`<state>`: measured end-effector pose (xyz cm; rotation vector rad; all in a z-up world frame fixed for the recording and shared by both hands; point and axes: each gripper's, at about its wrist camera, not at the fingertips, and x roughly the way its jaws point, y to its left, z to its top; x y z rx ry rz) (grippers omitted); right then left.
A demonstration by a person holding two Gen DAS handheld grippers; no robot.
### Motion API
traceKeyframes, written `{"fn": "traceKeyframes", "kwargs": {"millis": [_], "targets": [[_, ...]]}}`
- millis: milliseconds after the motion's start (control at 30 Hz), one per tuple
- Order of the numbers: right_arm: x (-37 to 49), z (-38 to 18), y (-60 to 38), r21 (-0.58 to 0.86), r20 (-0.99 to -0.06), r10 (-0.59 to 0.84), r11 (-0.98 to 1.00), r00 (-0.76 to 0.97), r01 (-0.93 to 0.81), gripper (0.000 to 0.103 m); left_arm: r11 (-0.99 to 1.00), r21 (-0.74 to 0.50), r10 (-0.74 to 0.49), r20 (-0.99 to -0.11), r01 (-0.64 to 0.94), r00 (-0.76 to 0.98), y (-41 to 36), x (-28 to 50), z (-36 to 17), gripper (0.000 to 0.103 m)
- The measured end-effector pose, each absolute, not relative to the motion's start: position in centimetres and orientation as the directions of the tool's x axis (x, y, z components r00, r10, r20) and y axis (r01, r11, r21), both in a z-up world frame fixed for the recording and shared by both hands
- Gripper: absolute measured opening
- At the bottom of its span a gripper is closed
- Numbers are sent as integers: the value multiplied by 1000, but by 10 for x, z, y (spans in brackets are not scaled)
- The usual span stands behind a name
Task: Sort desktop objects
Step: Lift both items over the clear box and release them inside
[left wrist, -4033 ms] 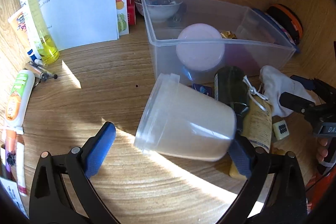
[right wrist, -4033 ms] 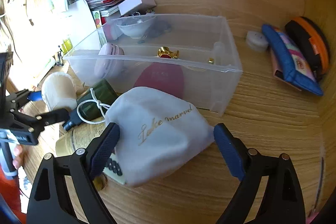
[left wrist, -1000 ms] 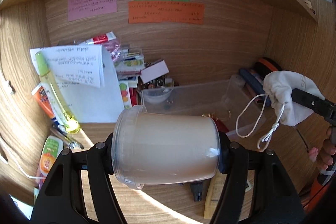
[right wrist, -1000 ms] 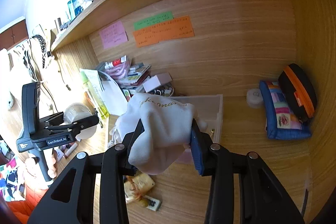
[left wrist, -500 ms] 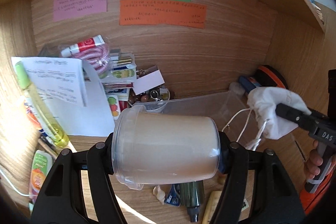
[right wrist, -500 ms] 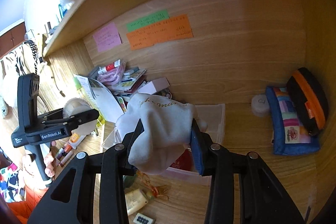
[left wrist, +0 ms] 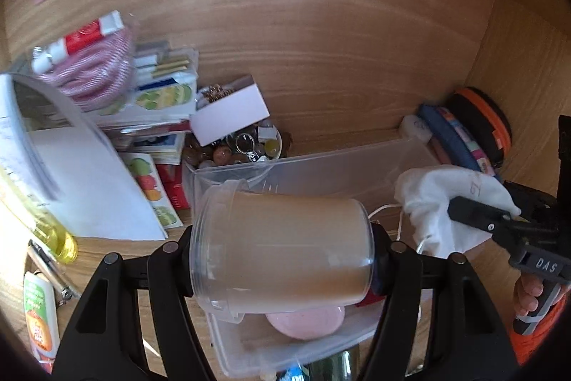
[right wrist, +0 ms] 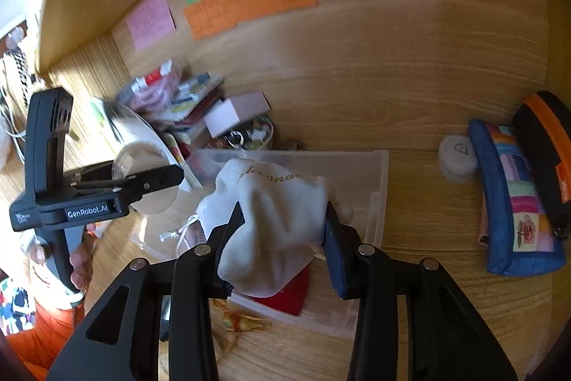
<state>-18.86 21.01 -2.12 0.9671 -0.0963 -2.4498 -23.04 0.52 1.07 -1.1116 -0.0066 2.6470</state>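
My left gripper is shut on a translucent plastic jar of beige powder, held sideways above the near end of the clear plastic bin. The jar also shows in the right wrist view. My right gripper is shut on a white drawstring pouch with gold lettering, held above the bin. The pouch shows at the right in the left wrist view. A pink round lid and a red item lie in the bin.
A stack of papers and packets, a bowl of trinkets and a white box stand behind the bin. A yellow bottle is at the left. A blue patchwork pouch, an orange-black case and a small white jar sit at the right.
Both grippers have moved forward and lower toward the bin, each still holding its object. The jar and the pouch now hang over the bin.
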Motion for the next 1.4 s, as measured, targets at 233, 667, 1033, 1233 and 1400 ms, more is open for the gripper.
{"fn": "traceKeyframes", "kwargs": {"millis": [233,667,1033,1233,1400], "targets": [[-203,-42,196,182,-669,-427,-888,-609,423,36,-968,-108,229,-749,-227,-621,14,-249,-14,66],[-204,-60,178,45,-695,-339,-901,-634,432,40,-977,-69,180,-767,-200,-616,30,-255,-23,66],[-196,-55,174,-19,-668,-302,-907,-680,421,56,-974,-47,177,-763,-220,-622,27,-254,-28,67],[-193,-48,179,-20,-634,-299,-915,-713,402,66,-975,-81,195,-764,-209,-615,11,-253,-25,67],[-192,-43,184,-3,-612,-305,-922,-730,388,74,-972,-113,220,-757,-207,-615,-2,-253,-19,73]]}}
